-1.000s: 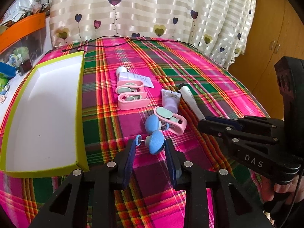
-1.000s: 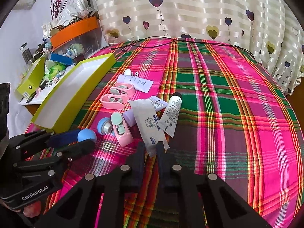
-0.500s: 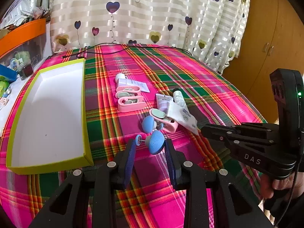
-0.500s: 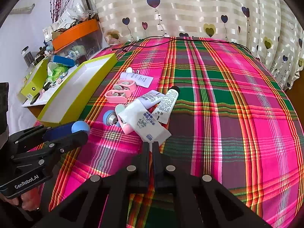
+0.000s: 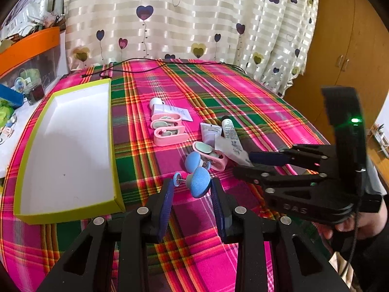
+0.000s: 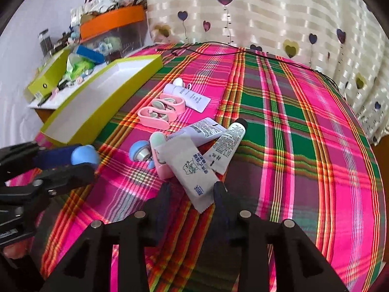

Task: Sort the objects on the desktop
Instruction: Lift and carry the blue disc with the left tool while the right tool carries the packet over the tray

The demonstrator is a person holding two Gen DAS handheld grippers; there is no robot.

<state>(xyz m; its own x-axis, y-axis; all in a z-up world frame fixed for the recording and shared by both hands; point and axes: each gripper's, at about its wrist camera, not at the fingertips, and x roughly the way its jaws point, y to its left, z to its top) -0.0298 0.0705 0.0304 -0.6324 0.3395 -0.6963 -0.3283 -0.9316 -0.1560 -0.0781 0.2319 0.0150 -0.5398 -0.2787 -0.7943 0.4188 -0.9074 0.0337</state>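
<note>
My left gripper is shut on a blue mushroom-shaped knob, held just above the plaid cloth; the right wrist view shows the same knob. My right gripper has its jaws opening. The crimped end of a white tube lies loose between them, and its body rests across a pink clip. A second blue knob lies beside that clip. A lilac tube and a black-capped tube lie behind. Two more pink clips and a white-capped tube sit farther back.
A yellow-green box with a bare white inside lies at the left. A black cable crosses the far cloth before the heart curtain. An orange-lidded bin and clutter stand on a side table at the left, a wooden cabinet at the right.
My right gripper closed on the white tube's crimped end, lifted and swung it, then opened; the tube now rests across the pink clip. My left gripper kept the blue knob.
</note>
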